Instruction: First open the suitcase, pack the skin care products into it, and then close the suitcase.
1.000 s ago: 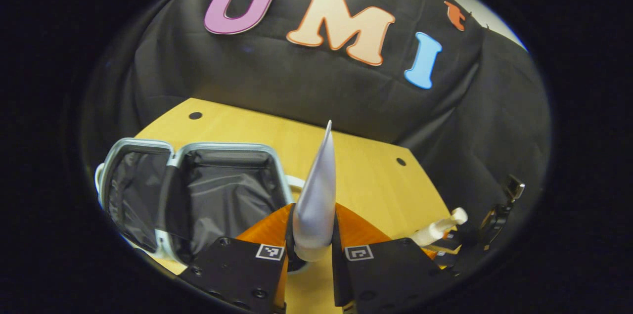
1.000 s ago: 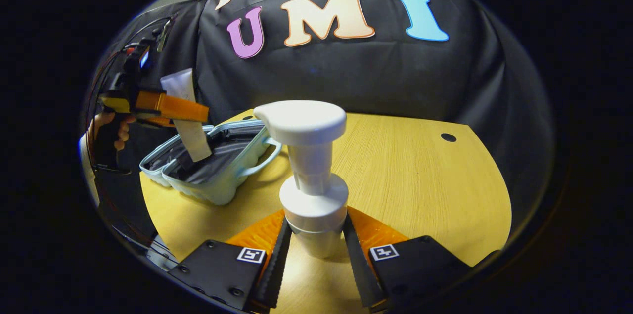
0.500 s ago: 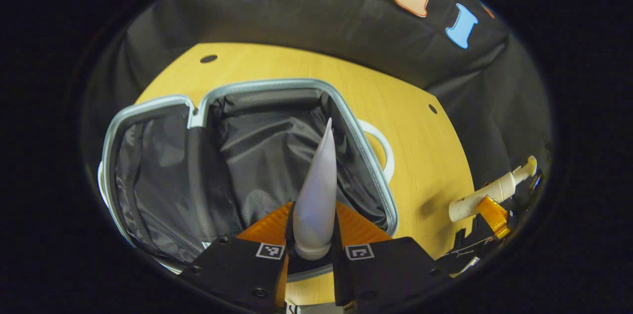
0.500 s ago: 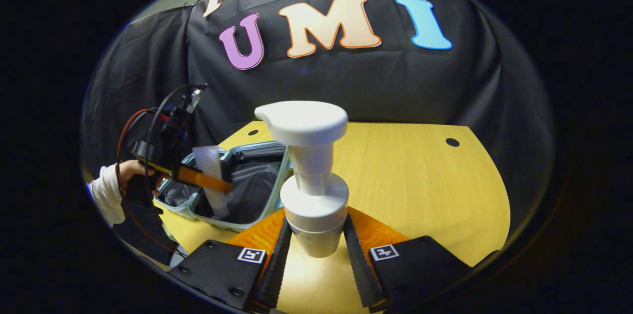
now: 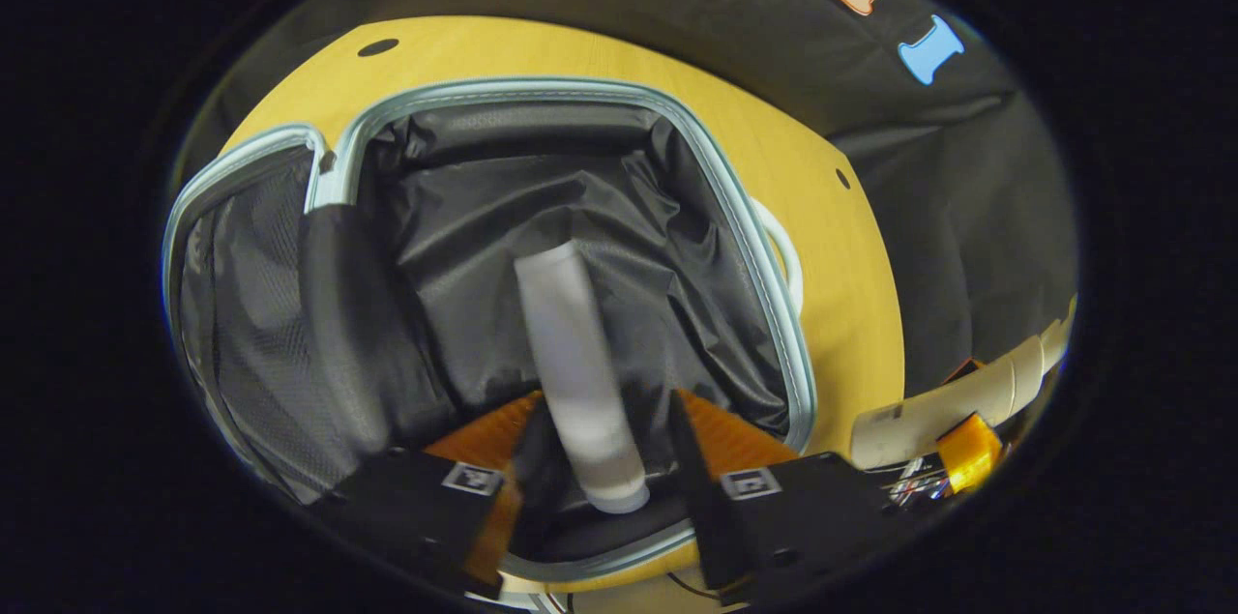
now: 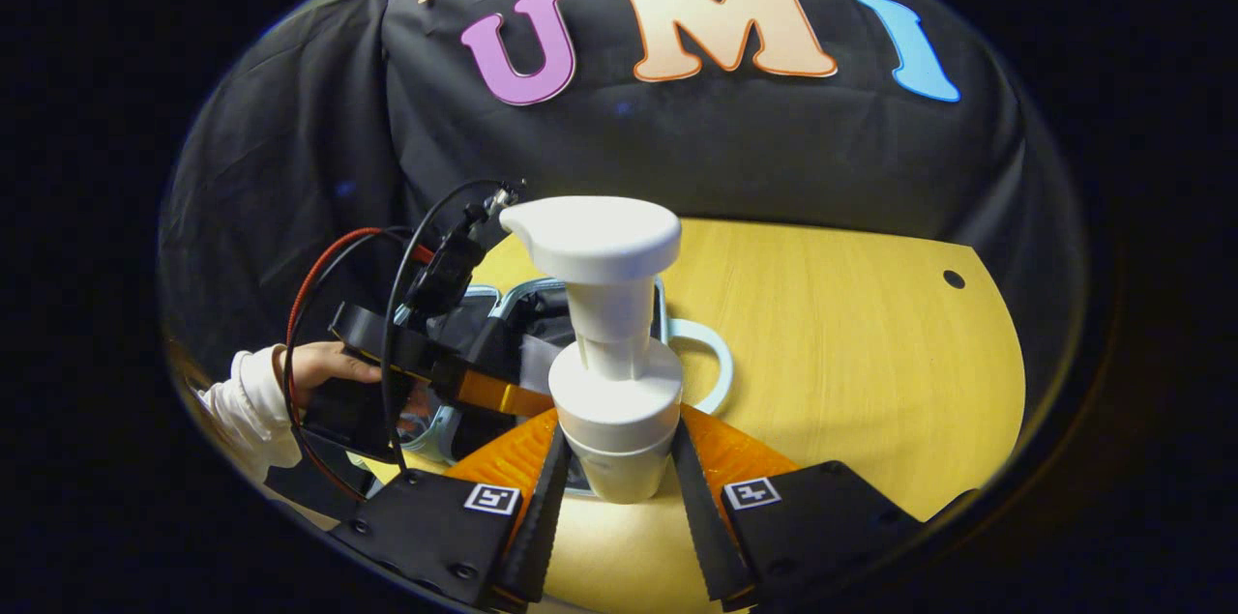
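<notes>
- Since half a second ago, the left gripper [image 5: 604, 459] has spread its fingers, letting go of the pale tube [image 5: 578, 380].
- That tube, blurred, lies tilted on the black lining of the open suitcase [image 5: 745, 227], near its front rim.
- Clenched on a white pump bottle [image 6: 611, 343], the right gripper [image 6: 619, 498] holds it above the suitcase's handle end, closer than before.

White sleeve [image 6: 250, 398]; red and black cables [image 6: 338, 285] on gripper.
</notes>
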A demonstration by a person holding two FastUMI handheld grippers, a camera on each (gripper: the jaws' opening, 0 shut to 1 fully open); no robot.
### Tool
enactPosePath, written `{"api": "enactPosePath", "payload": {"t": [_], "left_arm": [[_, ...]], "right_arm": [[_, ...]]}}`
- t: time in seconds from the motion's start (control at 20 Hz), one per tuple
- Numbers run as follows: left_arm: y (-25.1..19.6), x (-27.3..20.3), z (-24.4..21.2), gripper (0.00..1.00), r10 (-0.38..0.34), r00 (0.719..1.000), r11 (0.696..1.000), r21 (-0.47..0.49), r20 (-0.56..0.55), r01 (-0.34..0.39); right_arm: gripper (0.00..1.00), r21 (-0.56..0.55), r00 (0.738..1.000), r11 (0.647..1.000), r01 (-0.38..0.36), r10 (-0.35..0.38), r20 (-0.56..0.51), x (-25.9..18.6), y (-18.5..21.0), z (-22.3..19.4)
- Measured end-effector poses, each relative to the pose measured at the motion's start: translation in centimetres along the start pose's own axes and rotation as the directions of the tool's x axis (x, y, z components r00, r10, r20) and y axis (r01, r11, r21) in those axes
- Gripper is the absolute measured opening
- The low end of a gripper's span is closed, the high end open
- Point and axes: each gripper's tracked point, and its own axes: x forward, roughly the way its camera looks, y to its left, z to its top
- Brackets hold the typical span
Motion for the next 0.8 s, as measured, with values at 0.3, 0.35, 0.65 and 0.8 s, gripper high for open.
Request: {"api": "enactPosePath", "payload": {"t": [0.3, 0.35, 0.65, 0.8], "left_arm": [[0.8, -5.8, 3.7, 0.91, -0.025, 0.978, 1.000, -0.007, 0.208, 0.027], [1.3, -7.4, 4.5, 0.89, -0.020, 0.967, 1.000, -0.006, 0.255, 0.022], [6.7, -17.6, 5.3, 0.95, 0.079, 0.888, 0.991, -0.128, 0.453, -0.023], [11.1, -22.0, 3.9, 0.95, 0.164, 0.847, 0.968, -0.250, 0.506, -0.038]], "right_arm": [[0.60, 0.003, 0.994, 1.000, -0.012, 0.013, -0.111, 3.8, 2.1, -2.0], [0.60, 0.006, 0.991, 1.000, -0.015, 0.015, -0.133, 4.3, 2.2, -2.5], [0.60, 0.008, 0.970, 1.000, 0.003, -0.001, -0.244, 8.3, 2.2, -5.0], [0.62, 0.030, 0.962, 0.999, 0.024, -0.015, -0.271, 9.8, 1.9, -5.5]]}}
